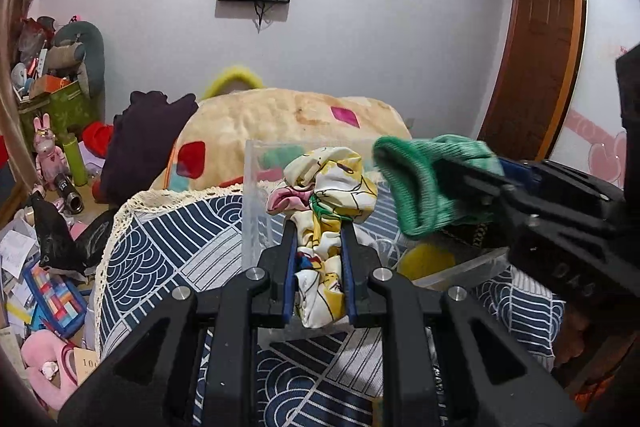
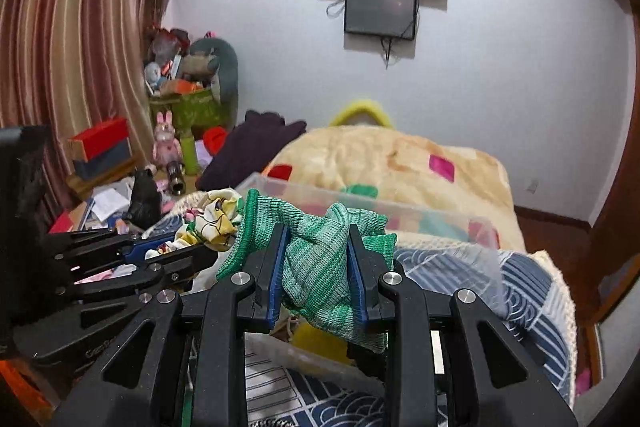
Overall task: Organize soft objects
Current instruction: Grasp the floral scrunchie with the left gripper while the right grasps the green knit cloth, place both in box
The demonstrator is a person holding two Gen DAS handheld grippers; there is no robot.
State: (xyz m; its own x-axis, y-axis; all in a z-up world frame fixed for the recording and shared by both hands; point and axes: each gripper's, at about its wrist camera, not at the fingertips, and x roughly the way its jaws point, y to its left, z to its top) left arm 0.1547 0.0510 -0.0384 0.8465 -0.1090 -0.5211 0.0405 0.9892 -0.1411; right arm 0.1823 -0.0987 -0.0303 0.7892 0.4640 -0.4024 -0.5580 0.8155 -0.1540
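My left gripper (image 1: 318, 227) is shut on a crumpled cream and yellow printed cloth (image 1: 326, 187) and holds it above a clear plastic bin (image 1: 253, 203). My right gripper (image 2: 316, 233) is shut on a green knitted cloth (image 2: 316, 259), held over the same bin (image 2: 440, 223). The green cloth (image 1: 424, 183) and right gripper also show at the right of the left wrist view. The printed cloth (image 2: 216, 217) and left gripper show at the left of the right wrist view. A yellow soft object (image 1: 426, 261) lies inside the bin.
The bin stands on a blue and white patterned cloth (image 1: 168, 251) over a bed with a beige blanket (image 1: 280, 123). A dark purple garment (image 1: 140, 147) lies at the left. Cluttered toys, boxes and papers (image 1: 44, 267) fill the floor at the left. A wooden door (image 1: 536, 39) stands at the right.
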